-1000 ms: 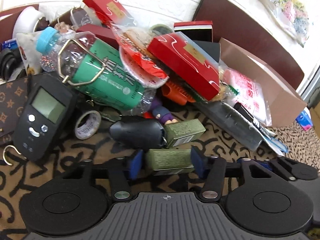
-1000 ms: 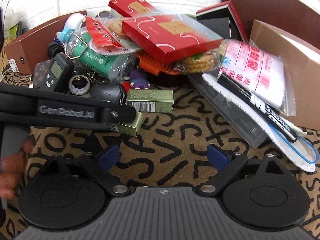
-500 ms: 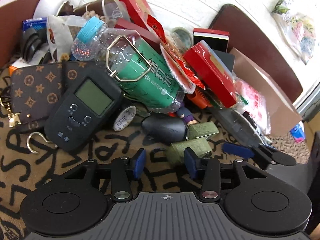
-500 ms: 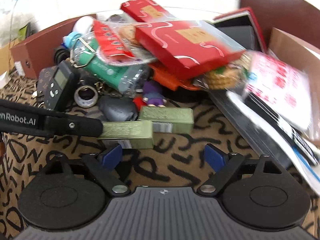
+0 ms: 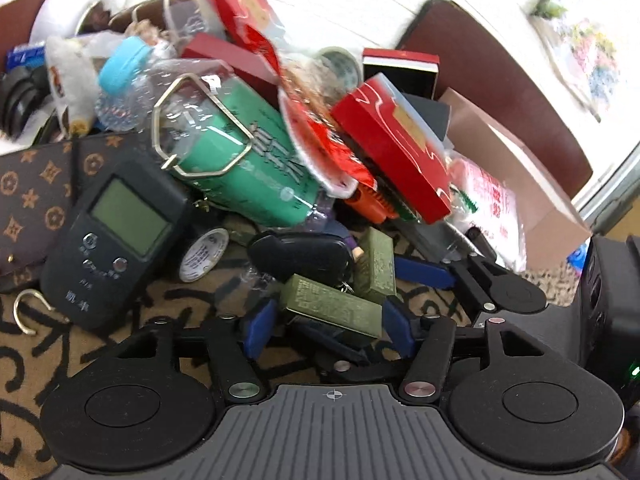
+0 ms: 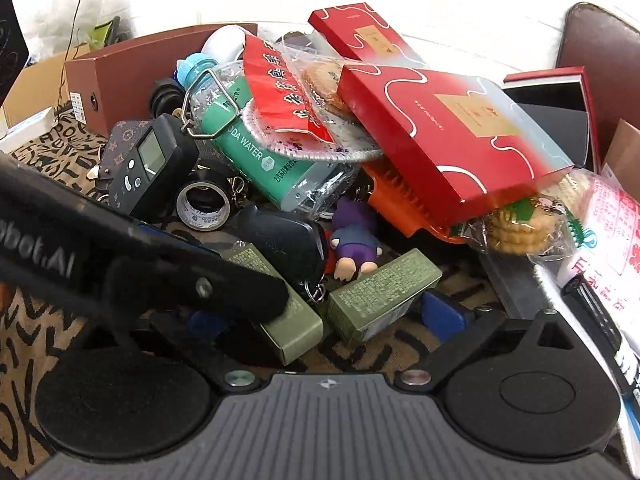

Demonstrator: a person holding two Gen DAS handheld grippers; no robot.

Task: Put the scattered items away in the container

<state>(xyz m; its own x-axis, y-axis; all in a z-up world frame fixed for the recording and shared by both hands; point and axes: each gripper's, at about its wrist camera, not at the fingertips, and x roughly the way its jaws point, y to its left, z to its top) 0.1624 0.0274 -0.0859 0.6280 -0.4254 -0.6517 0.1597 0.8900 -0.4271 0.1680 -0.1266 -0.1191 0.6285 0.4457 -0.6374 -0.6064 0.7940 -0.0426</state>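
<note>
Two small olive-green boxes lie at the front of a heap of items on the patterned cloth. My left gripper (image 5: 326, 330) is shut on the nearer green box (image 5: 330, 306), which sits tilted between the blue pads. The second green box (image 5: 374, 266) stands just behind it. In the right wrist view my right gripper (image 6: 326, 318) is open around that second green box (image 6: 382, 294); the left gripper's arm (image 6: 140, 268) crosses over the held box (image 6: 288, 320) and hides my right gripper's left finger.
The heap holds a green soda-water bottle (image 5: 240, 160), a black digital scale (image 5: 116, 240), a tape roll (image 5: 202, 254), a black key fob (image 5: 300, 256), red boxes (image 6: 452, 136), biscuit packs and a purple figure (image 6: 354, 242). A brown box (image 6: 136, 68) stands behind; cardboard (image 5: 520, 168) lies right.
My left gripper has closed on the nearer green box and tilted it. My right gripper moved forward into the heap and now straddles the second green box.
</note>
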